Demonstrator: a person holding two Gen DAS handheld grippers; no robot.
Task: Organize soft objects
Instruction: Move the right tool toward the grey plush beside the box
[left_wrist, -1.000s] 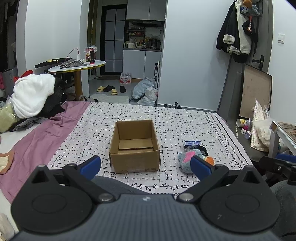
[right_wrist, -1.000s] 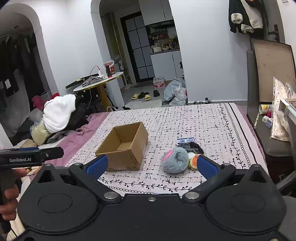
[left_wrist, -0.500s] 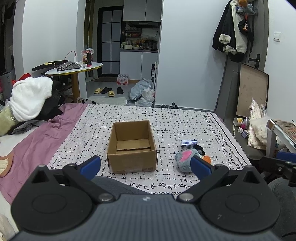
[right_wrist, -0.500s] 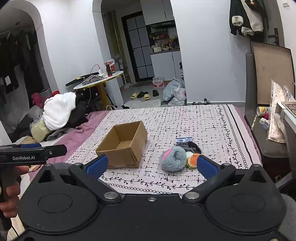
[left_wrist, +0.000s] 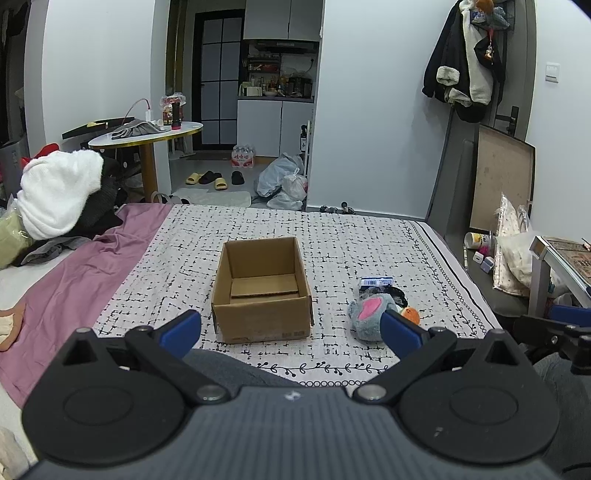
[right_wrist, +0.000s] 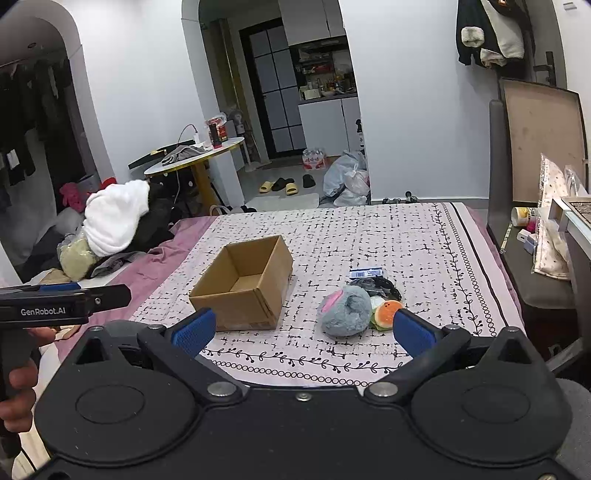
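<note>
An open, empty cardboard box stands on the patterned bedspread. To its right lies a grey plush with a pink patch, an orange plush toy, a dark cloth item and a small blue-white pack. My left gripper is open and empty, near the bed's front edge in front of the box. My right gripper is open and empty, in front of the plush pile.
A purple sheet with a heap of white and dark clothes lies at the left. A chair and side table with bags stand at the right. The left gripper's body shows at the right wrist view's left edge.
Both grippers have drawn back and risen slightly; the box and plush toys look a little farther away. Nothing on the bed has moved.
</note>
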